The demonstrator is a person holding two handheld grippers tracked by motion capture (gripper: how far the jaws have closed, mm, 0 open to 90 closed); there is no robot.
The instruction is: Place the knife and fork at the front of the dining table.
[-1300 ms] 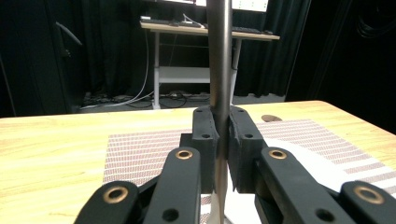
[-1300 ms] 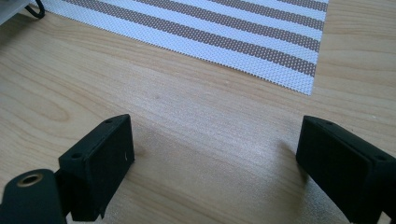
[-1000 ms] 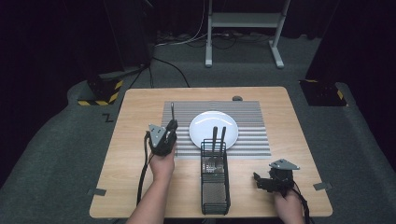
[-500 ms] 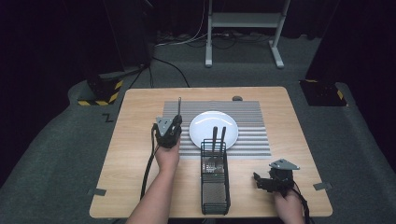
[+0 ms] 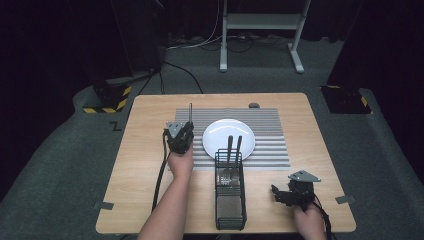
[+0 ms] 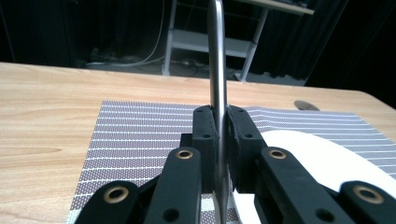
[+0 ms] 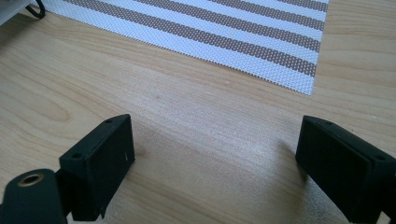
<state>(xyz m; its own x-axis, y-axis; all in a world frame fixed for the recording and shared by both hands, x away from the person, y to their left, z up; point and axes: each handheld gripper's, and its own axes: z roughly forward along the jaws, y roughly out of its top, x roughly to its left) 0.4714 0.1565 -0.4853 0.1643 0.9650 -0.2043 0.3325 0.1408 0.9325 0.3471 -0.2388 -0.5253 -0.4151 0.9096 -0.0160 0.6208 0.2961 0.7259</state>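
My left gripper is shut on a slim metal utensil that points away from me, just left of the white plate. In the left gripper view the jaws clamp the utensil's shaft over the striped placemat, with the plate to the right. What kind of utensil it is cannot be told. A black wire caddy stands in front of the plate with two dark-handled utensils upright in it. My right gripper rests open on bare wood at the front right.
The striped placemat lies under the plate, and its corner shows ahead of the right jaws. A small dark object sits at the mat's far edge. Tape tabs mark the table's front corners.
My left gripper has carried the utensil a little forward and to the right, closer to the plate. The right gripper has stayed where it was.
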